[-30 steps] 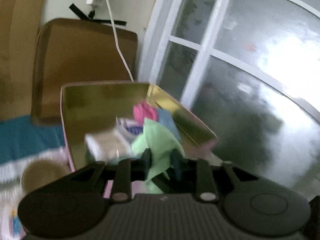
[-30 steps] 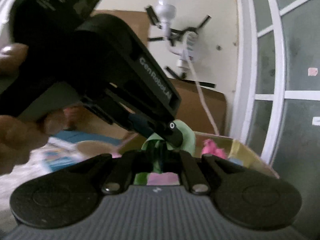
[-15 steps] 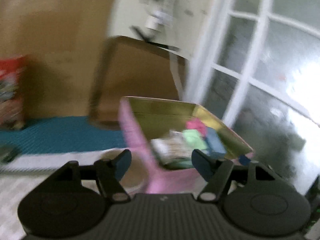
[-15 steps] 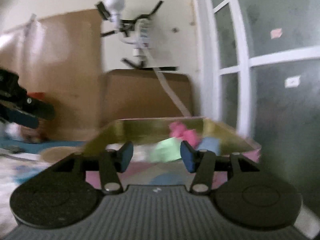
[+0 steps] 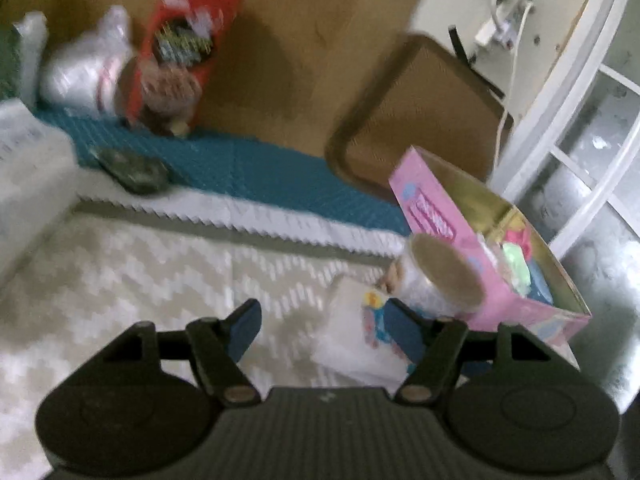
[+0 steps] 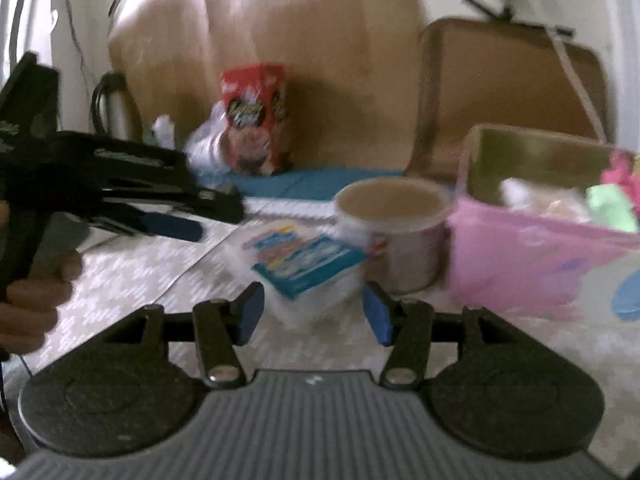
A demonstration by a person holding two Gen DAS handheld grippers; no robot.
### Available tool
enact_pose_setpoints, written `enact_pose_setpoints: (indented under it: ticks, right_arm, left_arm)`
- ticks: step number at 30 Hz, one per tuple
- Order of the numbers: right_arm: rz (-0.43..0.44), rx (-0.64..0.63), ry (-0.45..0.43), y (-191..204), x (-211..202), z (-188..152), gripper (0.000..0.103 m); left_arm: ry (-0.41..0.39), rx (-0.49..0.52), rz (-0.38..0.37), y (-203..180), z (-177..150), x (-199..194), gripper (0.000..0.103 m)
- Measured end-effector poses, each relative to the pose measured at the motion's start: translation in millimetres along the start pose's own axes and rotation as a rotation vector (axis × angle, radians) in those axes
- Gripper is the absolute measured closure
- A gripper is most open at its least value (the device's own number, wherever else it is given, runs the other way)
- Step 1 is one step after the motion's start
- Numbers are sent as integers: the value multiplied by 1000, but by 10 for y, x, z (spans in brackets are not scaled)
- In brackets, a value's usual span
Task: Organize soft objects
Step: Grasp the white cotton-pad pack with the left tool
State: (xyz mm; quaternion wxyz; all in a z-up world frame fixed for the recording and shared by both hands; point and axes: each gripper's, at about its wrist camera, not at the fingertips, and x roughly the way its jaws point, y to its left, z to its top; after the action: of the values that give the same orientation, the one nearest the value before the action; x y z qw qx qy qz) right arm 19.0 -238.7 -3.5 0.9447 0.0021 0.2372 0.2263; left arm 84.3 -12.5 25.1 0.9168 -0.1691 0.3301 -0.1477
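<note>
A pink box (image 5: 472,256) with a gold inside stands at the right of the patterned mat; it also shows in the right wrist view (image 6: 532,256). In it lie a green soft piece (image 5: 516,264), a pink one (image 6: 620,176) and a blue one (image 5: 538,284). A clear packet with a colourful label (image 6: 304,260) lies on the mat just ahead of my right gripper (image 6: 312,312), which is open and empty. My left gripper (image 5: 324,324) is open and empty over the mat; the same packet (image 5: 360,336) lies by its right finger. The left gripper also appears in the right wrist view (image 6: 168,216).
A round tub (image 6: 392,232) stands between the packet and the pink box. A red snack box (image 5: 180,44) and a plastic bag (image 5: 80,72) lean on the brown board behind. A dark flat object (image 5: 132,172) lies on the blue mat. A window is at the right.
Both grippers let go of the green soft piece into the pink box, opened, and drew back left; they now face the mat, packet and tub.
</note>
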Motion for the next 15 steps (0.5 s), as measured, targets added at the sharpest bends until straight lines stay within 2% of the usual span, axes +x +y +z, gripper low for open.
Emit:
enact_pose_setpoints:
  ticks: [2, 4, 6, 10, 13, 15]
  right_arm:
    - [12, 10, 40, 64, 93, 19, 47]
    - [-10, 3, 34, 147, 90, 37, 47]
    - [-11, -24, 30, 251, 42, -18, 47]
    - [47, -94, 17, 489, -189, -103, 47]
    - [102, -138, 36, 642, -320, -193, 47]
    - [129, -163, 53, 714, -354, -248, 47]
  left_arm:
    - [46, -12, -36, 38, -29, 163, 46]
    - [107, -19, -83, 37, -85, 284, 47]
    - [101, -6, -113, -5, -183, 187, 49]
    - [49, 58, -92, -5, -350, -228, 48]
    - [46, 32, -97, 105, -470, -503, 48]
    - [46, 12, -89, 198, -562, -642, 43]
